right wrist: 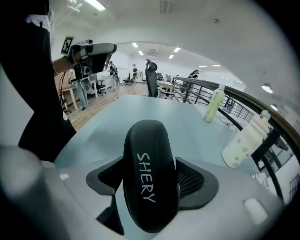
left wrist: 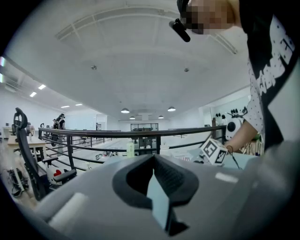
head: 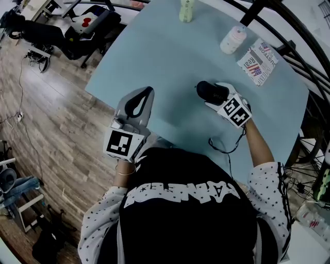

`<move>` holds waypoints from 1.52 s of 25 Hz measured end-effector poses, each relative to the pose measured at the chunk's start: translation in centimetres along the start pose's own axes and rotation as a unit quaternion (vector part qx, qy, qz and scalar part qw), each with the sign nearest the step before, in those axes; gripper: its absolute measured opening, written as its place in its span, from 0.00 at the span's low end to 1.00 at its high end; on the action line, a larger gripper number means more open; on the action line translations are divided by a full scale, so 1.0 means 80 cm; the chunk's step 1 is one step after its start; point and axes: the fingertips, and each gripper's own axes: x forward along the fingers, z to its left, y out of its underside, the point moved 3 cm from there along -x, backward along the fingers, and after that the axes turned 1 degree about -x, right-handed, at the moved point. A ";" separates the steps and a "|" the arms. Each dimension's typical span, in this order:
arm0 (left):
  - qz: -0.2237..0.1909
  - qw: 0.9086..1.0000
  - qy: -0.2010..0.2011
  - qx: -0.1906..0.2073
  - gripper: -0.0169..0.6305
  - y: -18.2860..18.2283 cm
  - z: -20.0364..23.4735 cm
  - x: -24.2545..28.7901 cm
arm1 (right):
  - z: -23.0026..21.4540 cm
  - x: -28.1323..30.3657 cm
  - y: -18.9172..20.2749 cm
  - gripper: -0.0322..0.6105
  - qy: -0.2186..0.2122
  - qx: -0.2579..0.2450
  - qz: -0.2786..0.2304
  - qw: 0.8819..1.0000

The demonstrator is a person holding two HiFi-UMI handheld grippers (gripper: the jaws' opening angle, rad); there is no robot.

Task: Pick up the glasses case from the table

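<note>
The black glasses case (head: 210, 91), with "SHERY" written in white on its lid (right wrist: 150, 173), is clamped between the pads of my right gripper (head: 212, 98). It hangs over the right middle of the pale blue table (head: 165, 56), and its rounded end sticks out past the fingertips in the right gripper view. My left gripper (head: 147, 93) hovers over the table's near left edge, well to the left of the case. Its fingertips (left wrist: 154, 161) meet with nothing between them. The right gripper's marker cube (left wrist: 214, 151) shows in the left gripper view.
At the table's far side stand a pale green bottle (head: 186, 10) and a white spotted bottle (head: 233, 39), with a flag-printed booklet (head: 257, 62) to their right. A black railing (head: 289, 31) runs behind the table. A chair (head: 82, 26) stands on the wooden floor at far left.
</note>
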 end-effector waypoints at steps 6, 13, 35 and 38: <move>-0.004 1.000 0.025 0.003 0.03 -0.006 -0.007 0.010 | 0.003 -0.024 -0.004 0.60 0.042 0.079 -0.050 0.995; -0.020 0.998 0.065 0.006 0.03 -0.016 -0.023 0.033 | 0.002 -0.065 -0.004 0.60 0.106 0.189 -0.122 0.969; -0.039 0.980 0.196 0.015 0.03 -0.044 -0.102 0.111 | 0.009 -0.223 0.006 0.60 0.262 0.347 -0.300 0.849; -0.043 0.975 0.218 0.015 0.03 -0.049 -0.117 0.123 | 0.010 -0.252 0.001 0.60 0.287 0.349 -0.320 0.833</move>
